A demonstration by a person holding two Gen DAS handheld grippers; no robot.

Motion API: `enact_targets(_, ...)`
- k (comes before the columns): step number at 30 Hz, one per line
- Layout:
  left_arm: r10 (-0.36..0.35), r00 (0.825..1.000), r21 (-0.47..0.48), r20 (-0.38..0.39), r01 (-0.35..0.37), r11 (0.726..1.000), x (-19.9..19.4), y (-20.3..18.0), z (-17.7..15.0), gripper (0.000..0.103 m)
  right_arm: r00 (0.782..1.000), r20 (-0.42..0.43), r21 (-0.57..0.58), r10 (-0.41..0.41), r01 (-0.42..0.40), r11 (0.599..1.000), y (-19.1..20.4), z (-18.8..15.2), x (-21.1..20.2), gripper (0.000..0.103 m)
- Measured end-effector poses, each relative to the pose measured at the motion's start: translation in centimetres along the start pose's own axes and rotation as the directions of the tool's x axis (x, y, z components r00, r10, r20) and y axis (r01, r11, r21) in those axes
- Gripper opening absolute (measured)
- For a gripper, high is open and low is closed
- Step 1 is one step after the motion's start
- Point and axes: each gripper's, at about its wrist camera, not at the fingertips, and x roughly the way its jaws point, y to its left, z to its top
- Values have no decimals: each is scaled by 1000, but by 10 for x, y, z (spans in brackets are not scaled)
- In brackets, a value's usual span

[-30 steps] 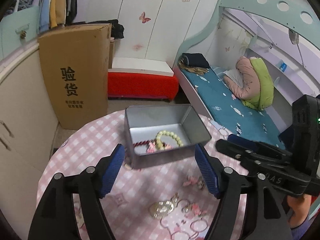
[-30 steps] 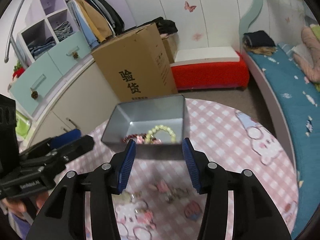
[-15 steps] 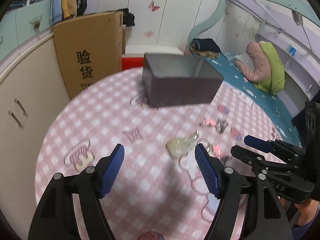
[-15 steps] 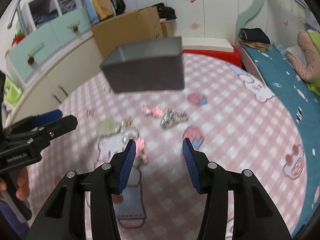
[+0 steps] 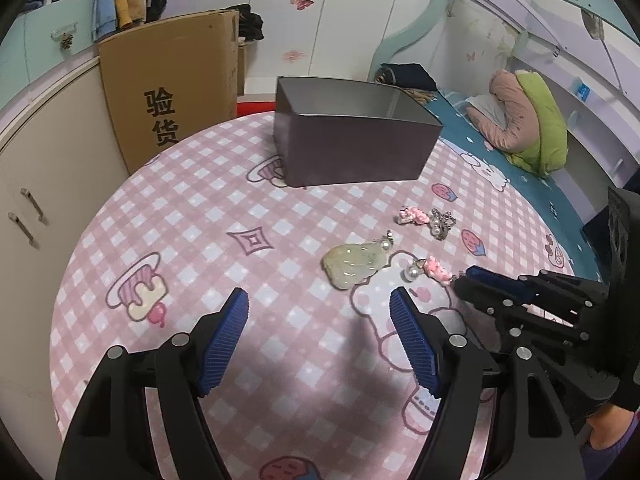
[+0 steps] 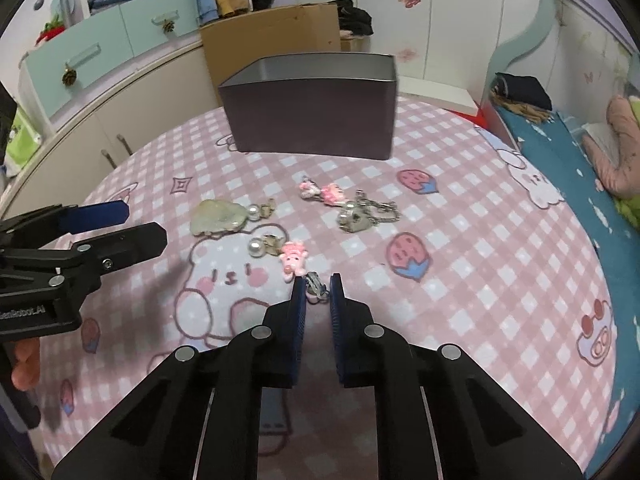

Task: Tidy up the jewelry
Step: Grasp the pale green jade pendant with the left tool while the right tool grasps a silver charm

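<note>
Jewelry lies loose on the pink checked tablecloth [image 6: 460,240], between my two claws and the metal tin [image 6: 312,112].

1. Nearest item: a silver clip [image 6: 316,289] sits directly between the tips of my right gripper [image 6: 317,292]. Its pads are nearly pressed together around it; I cannot tell whether they already pinch it. A pink charm [image 6: 294,262] lies just beyond, so the piece's long axis runs away from me, slightly left.
2. My left gripper [image 5: 320,312] is spread wide and holds nothing. It hovers over bare cloth, farther from the clip than the right one.
3. Count, moving outward: one pearl stud [image 6: 256,247], one pale green pendant [image 6: 218,218], one pink bow piece [image 6: 322,192], one silver chain cluster [image 6: 362,212].
4. Farthest: one tin, upright, open top, well apart from the pieces.
</note>
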Motion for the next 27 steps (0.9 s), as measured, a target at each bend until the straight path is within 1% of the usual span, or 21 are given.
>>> enact_targets(5, -2, 1000, 22, -14, 2, 1000, 12, -8, 5, 71, 1000, 27, 59, -9, 7, 998, -23, 0, -8, 13)
enact_targets(11, 17, 1000, 48, -23, -16, 999, 29, -12, 13, 71, 998, 60, 113, 17, -23, 993, -44, 8, -20, 13)
enact_targets(13, 36, 999, 65, -27, -34, 997, 35, -13, 16, 71, 998, 65, 121, 23, -31, 992, -47, 12, -22, 13)
enact_targets(18, 47, 998, 104, -31, -44, 994, 46, -16, 22, 71, 996, 80, 141, 49, -60, 988, -53, 16, -24, 13)
enact_targets(20, 60, 998, 125, -28, -56, 991, 48, -18, 23, 69, 995, 84, 144, 55, -67, 987, -53, 18, -24, 13)
enact_targets(21, 66, 998, 134, -21, -62, 989, 49, -19, 24, 65, 995, 85, 144, 58, -70, 987, -53, 19, -24, 13)
enact_targets(23, 82, 997, 155, -8, -79, 985, 49, -20, 24, 46, 994, 87, 145, 66, -78, 986, -53, 22, -24, 13)
enact_targets(24, 77, 997, 161, -5, -75, 984, 49, -20, 24, 41, 994, 87, 146, 67, -80, 986, -52, 23, -24, 13)
enact_targets(25, 70, 998, 160, -6, -68, 985, 48, -19, 25, 31, 994, 90, 146, 68, -81, 986, -52, 24, -24, 13)
enact_targets(26, 72, 997, 156, -6, -71, 985, 48, -17, 26, 25, 993, 91, 147, 69, -82, 986, -52, 25, -24, 13)
enact_targets(27, 59, 998, 142, -10, -57, 988, 47, -14, 27, 25, 993, 93, 146, 71, -84, 986, -51, 26, -24, 13)
